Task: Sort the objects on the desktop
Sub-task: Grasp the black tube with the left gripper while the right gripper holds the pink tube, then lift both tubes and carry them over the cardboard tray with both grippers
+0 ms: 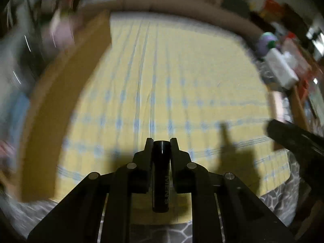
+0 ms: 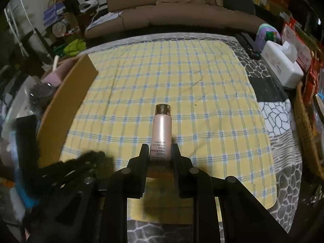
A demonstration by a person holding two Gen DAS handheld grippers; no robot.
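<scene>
Your left gripper [image 1: 161, 141] pinches a slim black cylindrical tube with white lettering [image 1: 161, 174], held lengthwise between its fingers above the yellow cloth with blue checks [image 2: 182, 85]; your right gripper [image 2: 160, 147] is clamped on the lower end of a pale pink cosmetic bottle with a gold cap [image 2: 161, 125], cap pointing forward. The likely drop spot is the brown cardboard box [image 2: 66, 105] along the cloth's left edge, so carry each item over its wall before you release, and lower it rather than toss. Watch that the two grippers, close together near the box, don't collide. A white tissue box [image 2: 281, 68] and a wicker basket [image 2: 305, 121] sit off to the right, well clear.
</scene>
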